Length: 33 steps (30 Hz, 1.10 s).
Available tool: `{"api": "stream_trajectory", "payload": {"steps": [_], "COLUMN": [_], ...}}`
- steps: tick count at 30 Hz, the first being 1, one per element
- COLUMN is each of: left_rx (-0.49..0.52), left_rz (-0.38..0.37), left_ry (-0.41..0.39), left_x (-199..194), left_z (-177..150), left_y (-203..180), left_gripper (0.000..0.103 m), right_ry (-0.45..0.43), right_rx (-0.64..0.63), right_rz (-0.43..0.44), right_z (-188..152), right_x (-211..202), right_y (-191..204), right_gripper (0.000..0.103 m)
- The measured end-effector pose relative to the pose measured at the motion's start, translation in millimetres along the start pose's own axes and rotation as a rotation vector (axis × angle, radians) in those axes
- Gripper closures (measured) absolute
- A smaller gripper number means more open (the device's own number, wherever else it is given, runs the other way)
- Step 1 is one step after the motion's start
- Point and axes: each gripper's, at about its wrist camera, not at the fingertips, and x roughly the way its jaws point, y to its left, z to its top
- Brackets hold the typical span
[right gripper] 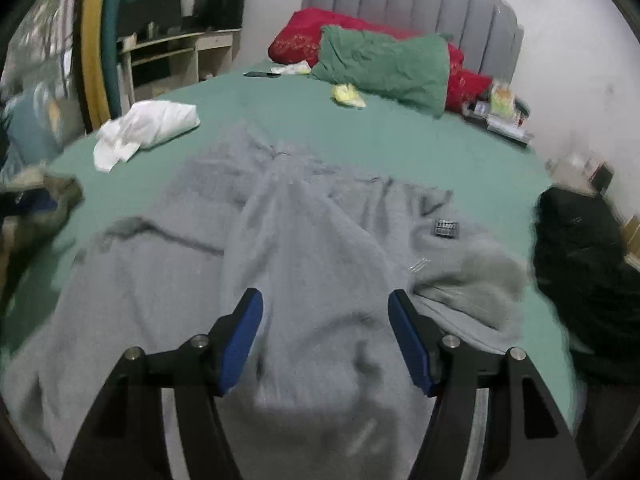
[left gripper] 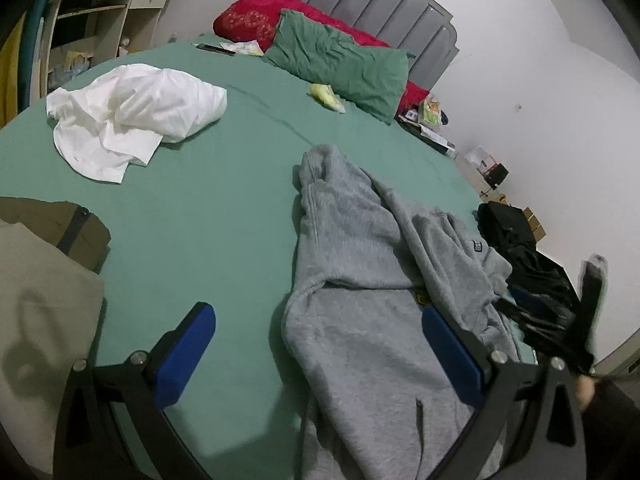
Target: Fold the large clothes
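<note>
Rumpled grey fleece sweatshirt (left gripper: pixel 360 280) is lying unfolded on the green-sheeted bed (left gripper: pixel 224 216), toward its near right side, one sleeve stretching away toward the pillows, a small dark label showing on the chest (right gripper: pixel 447 228). Left gripper (left gripper: pixel 318 350) is hovering above the sheet and the sweatshirt's lower edge, jaws spread wide, blue pads (left gripper: pixel 188 352) holding nothing. Right gripper (right gripper: pixel 325 336) is hanging over the middle of the sweatshirt (right gripper: pixel 304 280), jaws also spread and empty; whether it is touching the fabric cannot be told through the blur.

Crumpled white garment (left gripper: pixel 132 116) is sitting well apart on the far left of the bed. Olive-khaki garment with dark zip (left gripper: pixel 52 240) is lying at the near left edge. Black clothing heap (left gripper: pixel 532 280) is resting just beside the sweatshirt on the right. Green pillow (left gripper: pixel 340 64) is leaning on a red cushion (left gripper: pixel 256 12) against the grey padded headboard (left gripper: pixel 360 4). Small yellow packet (left gripper: pixel 328 94) is lying near the pillow.
</note>
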Motion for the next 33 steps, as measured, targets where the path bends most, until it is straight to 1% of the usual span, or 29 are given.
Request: {"api": "stream_trajectory", "payload": {"steps": [2, 3, 4, 5, 6, 9, 11, 13, 16, 18, 19, 21, 23, 24, 25, 27, 29, 30, 31, 33], "left_rx": [0.014, 0.018, 0.02, 0.021, 0.021, 0.016, 0.009, -0.007, -0.04, -0.037, -0.025, -0.002, -0.01, -0.018, -0.021, -0.01, -0.01, -0.014, -0.023, -0.035], "left_rz": [0.016, 0.024, 0.029, 0.032, 0.035, 0.041, 0.047, 0.047, 0.06, 0.079, 0.082, 0.084, 0.07, 0.067, 0.069, 0.098, 0.119, 0.124, 0.127, 0.123], "left_ry": [-0.001, 0.001, 0.006, 0.013, 0.023, 0.063, 0.072, 0.077, 0.045, 0.036, 0.03, 0.029, 0.055, 0.072, 0.086, 0.121, 0.144, 0.148, 0.147, 0.135], "left_x": [2, 4, 6, 8, 9, 11, 5, -7, -32, -46, -52, -62, -68, -69, -69, -66, -63, -62, -62, -65], "left_z": [-1, -1, -2, -4, -7, -23, -37, -53, -79, -99, -107, -123, -140, -148, -154, -169, -180, -184, -188, -193], "left_y": [-1, -1, -1, -1, -1, -2, -5, -11, -18, -24, -27, -33, -36, -37, -37, -40, -41, -41, -40, -38], "left_gripper": [0.0, 0.0, 0.0, 0.0, 0.0, 0.0, 0.0, 0.0, 0.0, 0.0, 0.0, 0.0, 0.0, 0.0, 0.0, 0.0, 0.0, 0.0, 0.0, 0.0], "right_ry": [0.082, 0.132, 0.179, 0.186, 0.163, 0.178, 0.145, 0.121, 0.097, 0.097, 0.1, 0.106, 0.111, 0.113, 0.123, 0.154, 0.186, 0.186, 0.158, 0.142], "right_rx": [0.043, 0.061, 0.08, 0.102, 0.117, 0.158, 0.186, 0.189, 0.235, 0.288, 0.319, 0.388, 0.467, 0.486, 0.494, 0.493, 0.525, 0.55, 0.566, 0.557], "right_rz": [-0.006, -0.013, -0.021, -0.026, -0.02, -0.038, -0.036, -0.069, -0.109, -0.125, -0.132, -0.128, -0.086, -0.068, -0.053, -0.033, -0.002, 0.012, 0.006, -0.005], "right_z": [-7, -11, -22, -33, -37, -51, -57, -66, -96, -121, -136, -167, -194, -204, -215, -238, -254, -263, -271, -277], "right_x": [36, 47, 54, 55, 47, 20, -9, -38, -91, -110, -121, -135, -147, -151, -155, -155, -143, -142, -146, -149], "right_y": [0, -3, -6, -11, -16, -23, -28, -31, -45, -61, -66, -77, -86, -88, -89, -86, -82, -80, -76, -65], "right_gripper": [0.04, 0.041, 0.044, 0.046, 0.046, 0.046, 0.046, 0.046, 0.044, 0.04, 0.04, 0.039, 0.039, 0.039, 0.039, 0.039, 0.039, 0.039, 0.038, 0.038]}}
